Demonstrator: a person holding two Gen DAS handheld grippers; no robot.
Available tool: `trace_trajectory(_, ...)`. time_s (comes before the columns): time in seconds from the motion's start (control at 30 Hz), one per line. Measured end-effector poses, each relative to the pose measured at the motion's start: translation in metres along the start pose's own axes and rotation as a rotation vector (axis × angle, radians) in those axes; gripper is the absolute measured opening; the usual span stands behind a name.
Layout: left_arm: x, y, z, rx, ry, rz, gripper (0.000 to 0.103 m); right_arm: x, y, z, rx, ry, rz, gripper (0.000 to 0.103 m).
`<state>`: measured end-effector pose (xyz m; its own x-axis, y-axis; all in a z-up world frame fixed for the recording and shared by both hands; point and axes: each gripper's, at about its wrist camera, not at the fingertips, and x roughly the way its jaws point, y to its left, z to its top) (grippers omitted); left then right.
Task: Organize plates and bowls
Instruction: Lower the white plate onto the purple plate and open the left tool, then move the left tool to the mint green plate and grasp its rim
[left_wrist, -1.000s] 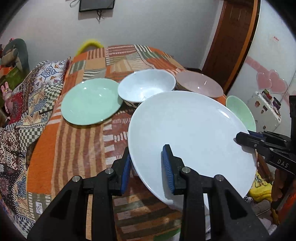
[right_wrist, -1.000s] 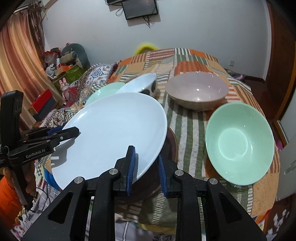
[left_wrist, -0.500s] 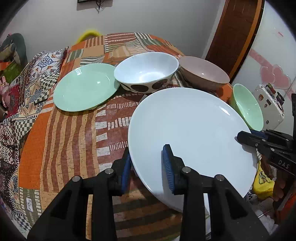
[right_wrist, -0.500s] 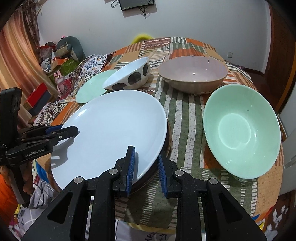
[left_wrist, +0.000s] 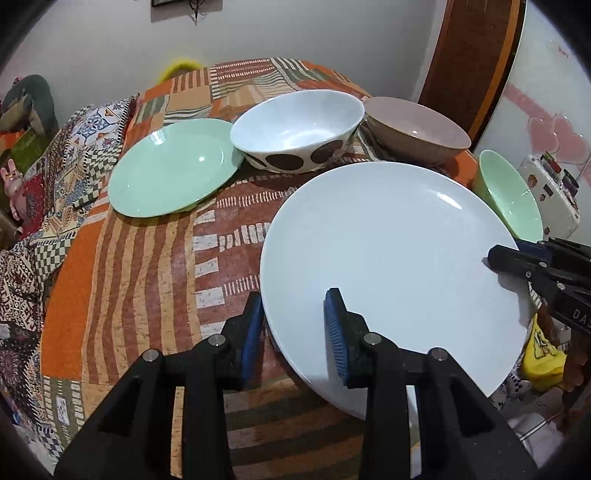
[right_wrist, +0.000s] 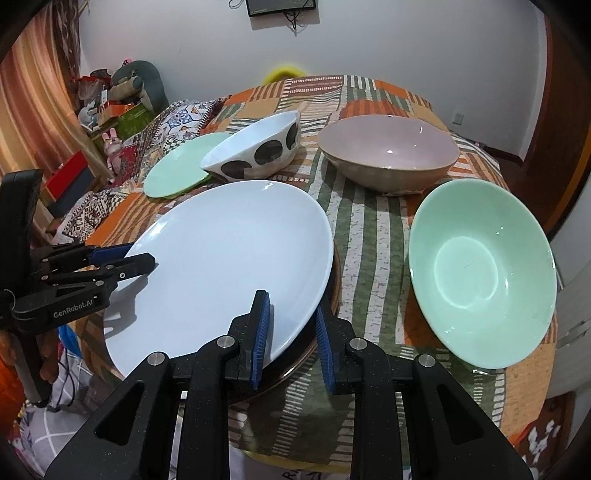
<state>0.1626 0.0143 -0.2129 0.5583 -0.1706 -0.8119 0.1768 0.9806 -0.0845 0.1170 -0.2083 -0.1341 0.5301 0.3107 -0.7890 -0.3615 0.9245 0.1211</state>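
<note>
A large white plate (left_wrist: 388, 258) (right_wrist: 229, 266) is held by its rim between both grippers, low over a dark brown plate (right_wrist: 317, 350) on the patchwork-covered table (left_wrist: 122, 280). My left gripper (left_wrist: 295, 328) is shut on its left rim. My right gripper (right_wrist: 290, 332) straddles its right rim with a visible gap between the pads. Behind stand a mint green plate (left_wrist: 173, 170) (right_wrist: 177, 166), a white bowl with brown dots (left_wrist: 299, 136) (right_wrist: 255, 147), a pink-beige bowl (left_wrist: 413, 129) (right_wrist: 388, 147) and a mint green bowl (right_wrist: 484, 273) (left_wrist: 509, 195).
The table's front edge lies just under both grippers. Soft toys and boxes (right_wrist: 118, 99) are piled on the left by a curtain. A wooden door (left_wrist: 476, 59) and a white appliance (left_wrist: 550, 184) stand at the right.
Both grippers have lowered the white plate toward the table and moved closer to it. The right gripper's pads have spread a little.
</note>
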Motion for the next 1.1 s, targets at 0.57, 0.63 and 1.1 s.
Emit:
trace_trajectory(0.57, -0.027, -0.001, 0.005, 0.037, -0.092, 0.043, 0.035, -0.020, -0.007, 0.005, -0.010, -0.032, -0.043, 0.037)
trace_trajectory(0.63, -0.033, 0.003, 0.007, 0.027, -0.108, 0.049, 0.037, -0.025, -0.001, 0.010, -0.023, -0.055, -0.032, 0.037)
trace_trajectory(1.1, -0.081, 0.071, 0.033, -0.078, -0.239, 0.143, 0.059, -0.011, 0.047, 0.056, -0.076, -0.118, 0.138, 0.042)
